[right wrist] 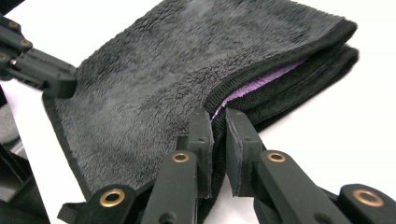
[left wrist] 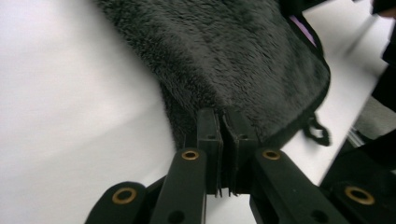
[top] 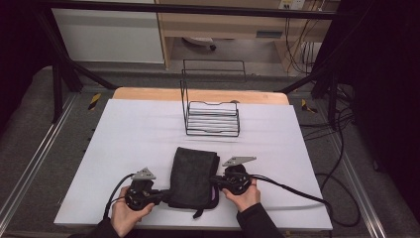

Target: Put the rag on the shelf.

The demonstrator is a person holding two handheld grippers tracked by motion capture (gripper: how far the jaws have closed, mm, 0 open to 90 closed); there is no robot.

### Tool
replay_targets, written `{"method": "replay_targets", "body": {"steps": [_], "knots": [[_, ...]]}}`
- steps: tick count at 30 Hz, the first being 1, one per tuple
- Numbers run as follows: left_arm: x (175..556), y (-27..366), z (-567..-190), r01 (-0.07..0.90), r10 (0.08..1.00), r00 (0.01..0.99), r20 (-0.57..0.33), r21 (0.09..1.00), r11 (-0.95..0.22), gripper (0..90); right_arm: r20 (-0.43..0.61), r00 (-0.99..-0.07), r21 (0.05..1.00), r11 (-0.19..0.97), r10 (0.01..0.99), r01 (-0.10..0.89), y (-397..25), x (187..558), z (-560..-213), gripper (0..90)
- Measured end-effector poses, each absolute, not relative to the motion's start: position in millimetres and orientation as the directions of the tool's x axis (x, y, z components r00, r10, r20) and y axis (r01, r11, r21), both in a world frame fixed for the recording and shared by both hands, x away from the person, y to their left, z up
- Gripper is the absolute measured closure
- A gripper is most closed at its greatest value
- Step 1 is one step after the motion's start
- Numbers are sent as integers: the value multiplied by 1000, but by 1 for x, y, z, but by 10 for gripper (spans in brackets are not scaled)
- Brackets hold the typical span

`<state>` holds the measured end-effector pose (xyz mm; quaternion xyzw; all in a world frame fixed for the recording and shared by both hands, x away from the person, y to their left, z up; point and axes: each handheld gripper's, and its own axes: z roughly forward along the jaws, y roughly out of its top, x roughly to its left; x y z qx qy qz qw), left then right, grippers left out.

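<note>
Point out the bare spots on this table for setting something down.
Free: white table left of the wire rack and folded towel, and the strip right of both. Crowded: the near edge, where left gripper and right gripper pinch the towel.

Dark grey fleece towel (top: pixel 194 177) on a white table cover (top: pixel 124 139)
The folded towel shows a purple inner layer and black trim; the grippers are black with brass rivets, the wire rack (top: pixel 212 118) black, the tabletop edge (top: pixel 148 93) pale wood
</note>
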<state>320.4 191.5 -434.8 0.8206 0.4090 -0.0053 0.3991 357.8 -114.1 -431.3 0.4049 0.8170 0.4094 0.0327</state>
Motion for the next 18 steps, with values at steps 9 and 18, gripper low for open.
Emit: {"method": "replay_targets", "body": {"steps": [9, 18], "knots": [[319, 198, -433, 663, 697, 663, -274, 648, -376, 867, 327, -677, 665, 348, 659, 660, -113, 355, -443, 753], [324, 204, -434, 635, 704, 679, -209, 649, -420, 867, 250, -637, 755, 265, 730, 600, -113, 365, -443, 398]]}}
